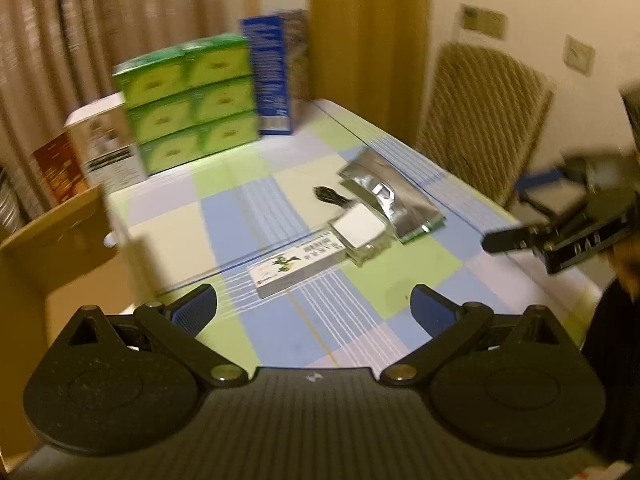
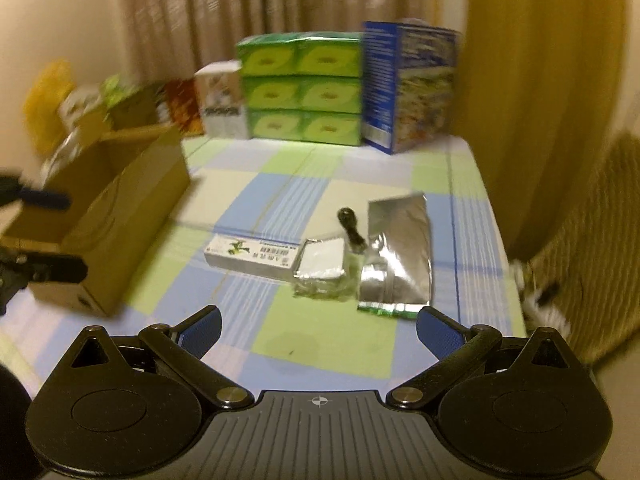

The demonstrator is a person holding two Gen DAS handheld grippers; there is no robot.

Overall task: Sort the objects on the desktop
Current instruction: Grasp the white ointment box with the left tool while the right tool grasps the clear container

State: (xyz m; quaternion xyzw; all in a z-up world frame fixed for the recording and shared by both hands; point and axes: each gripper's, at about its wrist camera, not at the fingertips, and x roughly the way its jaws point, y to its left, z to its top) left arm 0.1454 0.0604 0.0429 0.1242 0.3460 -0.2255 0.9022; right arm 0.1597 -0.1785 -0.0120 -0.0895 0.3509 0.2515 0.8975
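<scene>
Both hand-held grippers spread wide, nothing pinched: left hand-held gripper [image 1: 314,312], right hand-held gripper [image 2: 318,330], both hovering over counter [image 2: 328,344]. Loose stuff clustered mid-counter: white carton [image 2: 250,255], foil pouch [image 2: 400,256], black brush-like thing [image 2: 352,228]. Cardboard box [image 2: 116,216] sits open at left, likely drop spot.

table centre [image 2: 280,184] open | cardboard box [image 2: 120,216] left | stacked boxes [image 2: 300,88] behind
</scene>
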